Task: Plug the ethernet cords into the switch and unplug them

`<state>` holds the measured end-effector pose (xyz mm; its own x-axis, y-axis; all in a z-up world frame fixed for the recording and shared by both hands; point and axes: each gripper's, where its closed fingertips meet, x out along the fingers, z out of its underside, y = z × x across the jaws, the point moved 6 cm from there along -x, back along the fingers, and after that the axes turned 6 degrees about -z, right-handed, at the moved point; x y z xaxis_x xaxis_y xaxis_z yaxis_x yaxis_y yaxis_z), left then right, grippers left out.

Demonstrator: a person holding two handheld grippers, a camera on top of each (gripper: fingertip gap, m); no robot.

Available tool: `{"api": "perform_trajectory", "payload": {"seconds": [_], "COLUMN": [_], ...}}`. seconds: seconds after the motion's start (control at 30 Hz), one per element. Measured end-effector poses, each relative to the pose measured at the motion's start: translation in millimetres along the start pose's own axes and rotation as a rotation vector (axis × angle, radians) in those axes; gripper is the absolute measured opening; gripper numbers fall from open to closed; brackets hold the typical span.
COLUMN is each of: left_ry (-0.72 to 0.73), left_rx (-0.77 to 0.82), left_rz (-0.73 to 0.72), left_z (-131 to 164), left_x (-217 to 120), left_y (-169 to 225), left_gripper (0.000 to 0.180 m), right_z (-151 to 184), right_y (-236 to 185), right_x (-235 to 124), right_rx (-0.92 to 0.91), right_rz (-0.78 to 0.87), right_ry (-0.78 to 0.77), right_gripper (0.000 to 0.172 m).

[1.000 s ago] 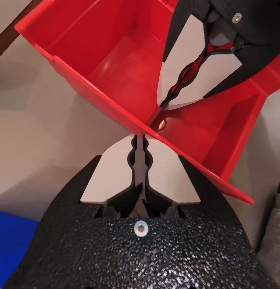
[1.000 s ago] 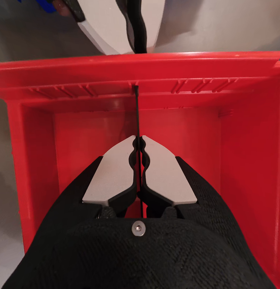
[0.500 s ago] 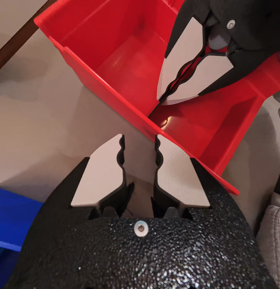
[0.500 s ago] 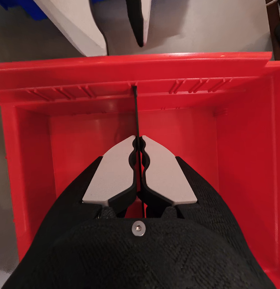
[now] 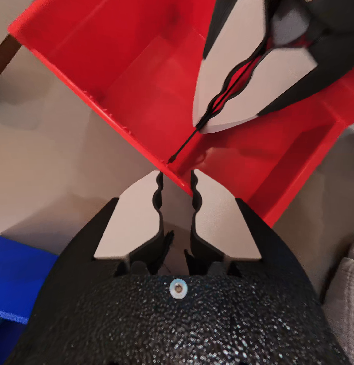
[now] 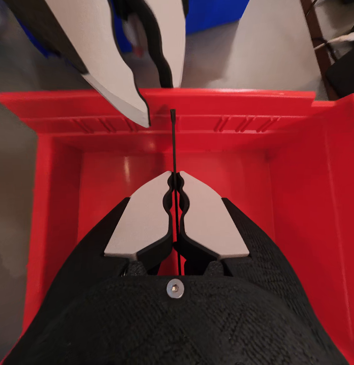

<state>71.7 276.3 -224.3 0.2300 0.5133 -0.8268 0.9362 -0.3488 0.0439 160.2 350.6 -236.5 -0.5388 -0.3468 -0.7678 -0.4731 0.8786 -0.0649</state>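
On the far left, in the left wrist view, a bright blue plastic box (image 5: 12,280) sits low in the corner on the smooth beige counter (image 5: 53,177). Next to it come the left tongs (image 5: 176,173). Their two grey fingers stand apart with nothing pinched between them. The rim of the big red plastic bin (image 5: 116,126) passes between the two tips, but the pads do not press on it.

The red bin lies on the counter and fills the middle of both views. Its inside walls are shiny.

Further right, inside the bin, are the right tongs (image 6: 175,172). Their fingers are squeezed together on a thin black strip with a small thick end, like a zip tie (image 6: 173,142). The strip runs out past the tips and its small end reaches the ribbed far wall of the bin, just under the rim. In the right wrist view one finger (image 6: 132,106) of the left tongs hangs over that rim, just beside the end of the strip but not touching it.

On the far right edge of the left wrist view a bit of grey cloth (image 5: 342,296) shows.

No ethernet cords and no switch can be seen in either view.
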Motion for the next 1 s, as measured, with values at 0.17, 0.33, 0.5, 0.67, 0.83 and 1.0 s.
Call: {"api": "perform_trajectory", "payload": {"seconds": [0.17,0.33,0.5,0.67,0.83,1.0], "left_ry": [0.011,0.036,0.045,0.049,0.051,0.046], "left_rx": [-0.042,-0.042,-0.021,-0.024,-0.023,-0.006], "left_rz": [0.054,0.132,0.132,0.133,0.133,0.118], "left_z": [3.3,12.8,15.8,16.0,16.2,15.4], "left_x": [-4.1,-18.7,-19.9,-19.8,-19.6,-19.5], "left_y": [-0.9,1.5,7.5,7.2,7.0,7.9], "left_gripper": [0.025,0.032,0.020,0.020,0.019,0.019], "right_z": [-4.0,-8.2,-21.8,-29.5,-32.9,-33.8], "right_y": [-3.3,-7.0,-6.5,-9.4,-9.8,-8.4], "right_x": [-1.4,-3.0,-20.9,-28.2,-25.2,-14.7], "right_rx": [-0.009,-0.015,-0.006,-0.016,-0.016,-0.031], "right_rz": [-0.003,0.009,0.035,0.039,0.010,0.012], "right_ry": [0.020,0.004,0.057,0.046,0.005,-0.077], "right_gripper": [0.000,0.000,0.000,0.000,0.000,0.000]}}
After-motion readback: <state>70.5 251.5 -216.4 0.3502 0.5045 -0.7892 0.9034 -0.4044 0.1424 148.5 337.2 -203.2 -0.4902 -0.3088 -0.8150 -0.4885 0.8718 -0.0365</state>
